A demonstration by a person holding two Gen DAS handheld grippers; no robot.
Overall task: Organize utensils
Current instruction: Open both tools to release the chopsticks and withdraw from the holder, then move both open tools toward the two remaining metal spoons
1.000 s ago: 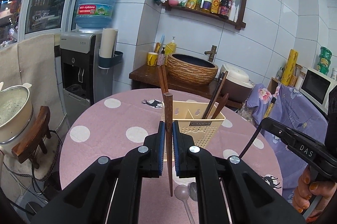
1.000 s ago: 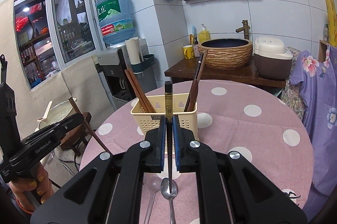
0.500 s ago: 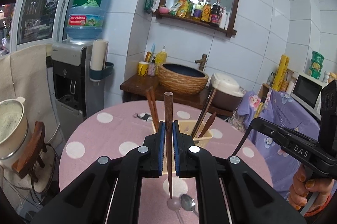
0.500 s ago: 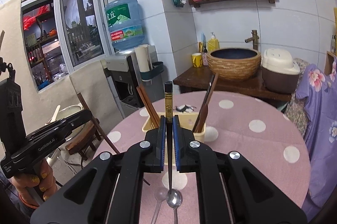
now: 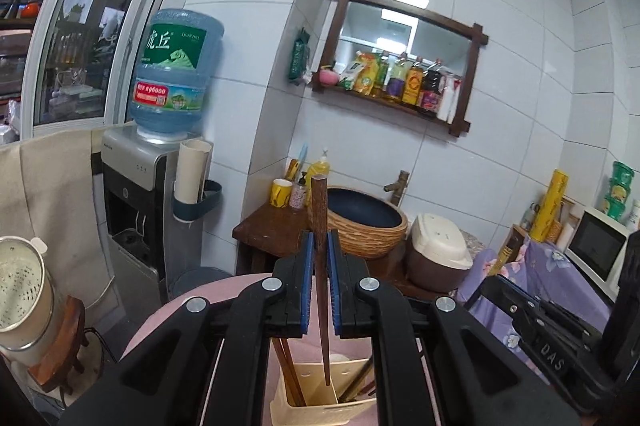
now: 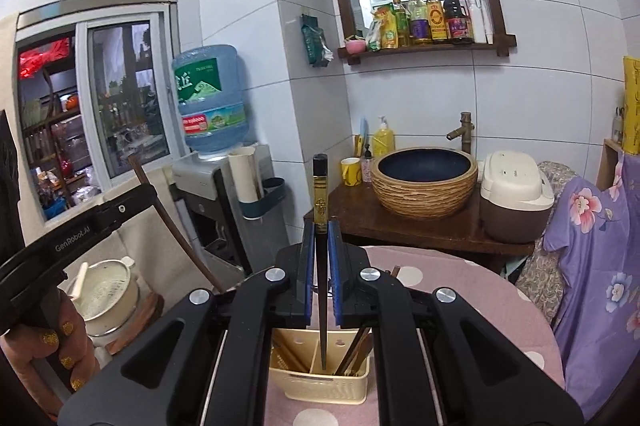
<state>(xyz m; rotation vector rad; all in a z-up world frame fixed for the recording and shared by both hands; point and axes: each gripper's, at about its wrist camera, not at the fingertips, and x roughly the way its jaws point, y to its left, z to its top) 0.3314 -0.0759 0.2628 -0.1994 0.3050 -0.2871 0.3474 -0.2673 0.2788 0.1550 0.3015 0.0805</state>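
Your left gripper (image 5: 319, 266) squeezes a brown chopstick (image 5: 321, 274) that stands straight up. Its thin tip hangs right over the cream holder (image 5: 320, 408), at 6 o'clock in that view. Your right gripper (image 6: 321, 266) squeezes a black chopstick (image 6: 321, 266) with a gold band, upright too, tip hanging over the same holder (image 6: 318, 384). More chopsticks (image 6: 352, 352) lean inside the holder. It sits on the pink dotted table (image 6: 460, 290). Your left hand (image 6: 44, 354) shows at 8 o'clock in the right view.
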